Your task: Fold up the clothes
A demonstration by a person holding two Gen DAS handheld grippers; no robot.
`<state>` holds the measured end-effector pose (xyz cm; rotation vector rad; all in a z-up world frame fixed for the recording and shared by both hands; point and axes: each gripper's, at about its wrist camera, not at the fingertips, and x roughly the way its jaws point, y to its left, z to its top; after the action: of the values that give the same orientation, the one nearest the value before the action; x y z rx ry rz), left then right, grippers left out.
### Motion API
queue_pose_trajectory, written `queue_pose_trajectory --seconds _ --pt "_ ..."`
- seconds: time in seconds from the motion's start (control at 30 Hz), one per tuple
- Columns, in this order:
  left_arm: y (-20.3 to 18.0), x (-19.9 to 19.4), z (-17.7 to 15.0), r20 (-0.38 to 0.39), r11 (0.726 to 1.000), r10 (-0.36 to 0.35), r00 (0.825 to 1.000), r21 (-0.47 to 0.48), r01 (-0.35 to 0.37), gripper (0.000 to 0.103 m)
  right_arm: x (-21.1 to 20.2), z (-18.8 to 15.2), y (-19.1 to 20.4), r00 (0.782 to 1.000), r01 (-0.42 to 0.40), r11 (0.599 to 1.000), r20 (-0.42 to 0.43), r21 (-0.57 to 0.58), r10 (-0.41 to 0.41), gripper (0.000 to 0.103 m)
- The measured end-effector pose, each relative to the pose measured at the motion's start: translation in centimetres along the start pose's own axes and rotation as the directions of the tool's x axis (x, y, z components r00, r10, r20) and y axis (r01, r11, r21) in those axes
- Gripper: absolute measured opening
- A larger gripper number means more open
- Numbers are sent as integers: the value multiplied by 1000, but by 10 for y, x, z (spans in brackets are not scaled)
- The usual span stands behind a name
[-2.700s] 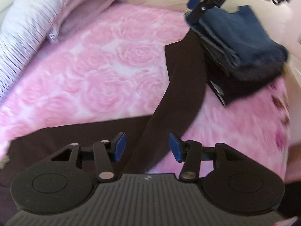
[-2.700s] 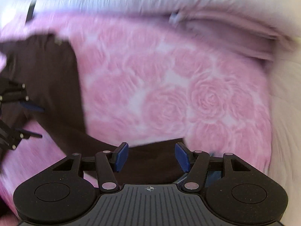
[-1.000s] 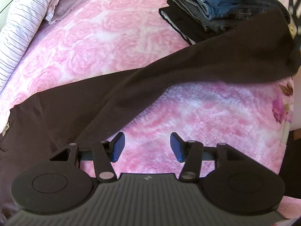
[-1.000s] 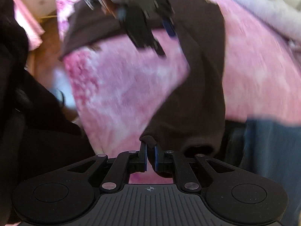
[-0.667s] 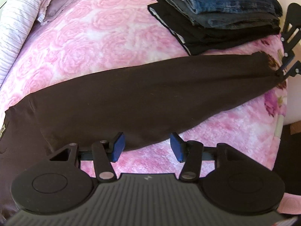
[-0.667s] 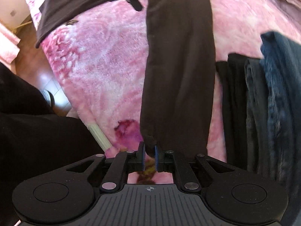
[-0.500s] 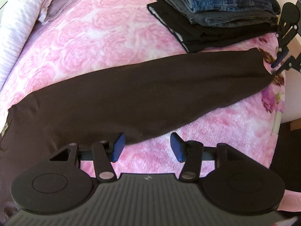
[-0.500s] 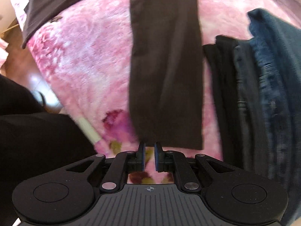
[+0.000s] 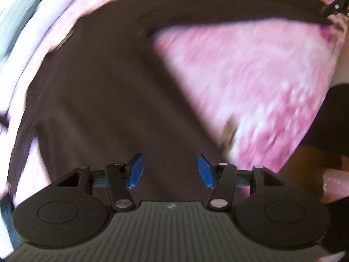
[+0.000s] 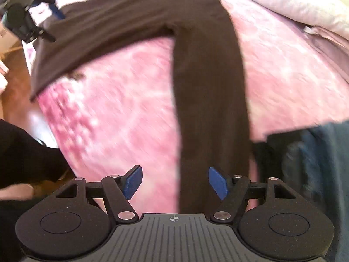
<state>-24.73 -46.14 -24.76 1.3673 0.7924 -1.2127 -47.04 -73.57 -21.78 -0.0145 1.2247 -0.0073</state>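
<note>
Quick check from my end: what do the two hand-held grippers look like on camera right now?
Both match: the left hand-held gripper and right hand-held gripper each have two blue pads on black linkage arms with silver pivot pins, two round black discs, and a ribbed grey body bearing a small crosshair mark.

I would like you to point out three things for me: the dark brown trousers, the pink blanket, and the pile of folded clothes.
Dark brown trousers point(image 10: 209, 91): right wrist view, middle of the straight leg.
Pink blanket point(image 10: 122, 109): right wrist view, bare part between the two legs.
Pile of folded clothes point(image 10: 309, 159): right wrist view, blurred dark and blue side.
</note>
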Motion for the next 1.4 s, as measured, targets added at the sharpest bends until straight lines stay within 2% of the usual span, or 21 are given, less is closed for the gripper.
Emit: queue_pose_trajectory --seconds 0.17,0.3,0.43,0.57,0.67,0.77,0.9,0.93,1.0,1.03,1.1,1.17,1.2,1.23,1.27,1.3,1.37,1.4 --pt "55 -1 -97 -36 994 66 997 -81 -69 54 15 53 57 998 -33 999 45 31 32 71" --pt "112 16 -172 -6 983 58 998 -174 -58 54 32 98 114 998 -30 994 63 107 23 71" --pt "174 40 -237 47 954 -4 999 -300 18 53 50 132 169 999 -28 979 39 203 21 71" --pt "222 65 -280 137 916 -96 986 -376 142 53 68 153 210 998 -66 951 43 301 56 71" --pt "246 91 -296 201 884 -190 961 -390 256 53 85 154 224 992 -128 910 46 394 119 71" --pt "264 115 -306 272 833 -288 918 -401 381 52 103 140 231 985 -165 840 41 516 168 71" --pt "272 128 -302 351 776 -364 863 -398 489 49 118 115 236 978 -196 745 67 638 200 71" --pt "273 129 -300 367 762 -382 848 -395 514 45 120 110 237 975 -213 723 95 658 201 71" --pt "276 131 -296 393 730 -423 817 -386 564 16 123 101 237 968 -247 676 150 694 200 71" --pt "277 129 -295 401 723 -435 806 -378 578 10 125 96 237 964 -265 652 178 710 198 71" --pt "281 124 -292 410 722 -448 794 -357 592 4 128 87 237 954 -301 602 232 740 192 71" --pt "285 118 -289 416 723 -458 786 -340 601 3 131 80 236 942 -336 554 279 761 188 70" --pt "287 115 -288 416 726 -457 787 -337 600 3 132 78 234 936 -353 533 299 769 188 68" --pt "290 112 -287 415 729 -455 788 -335 597 3 132 77 233 932 -362 523 306 772 192 59" --pt "292 108 -285 414 732 -452 790 -333 594 3 134 78 232 930 -369 521 305 770 206 38" --pt "294 106 -284 415 733 -452 790 -331 594 2 135 78 231 927 -375 518 304 769 220 23" --pt "297 96 -282 408 740 -454 793 -323 590 2 132 80 224 919 -389 497 294 775 261 7" --pt "298 89 -283 394 745 -458 797 -317 586 2 131 81 221 915 -395 487 288 779 282 3"
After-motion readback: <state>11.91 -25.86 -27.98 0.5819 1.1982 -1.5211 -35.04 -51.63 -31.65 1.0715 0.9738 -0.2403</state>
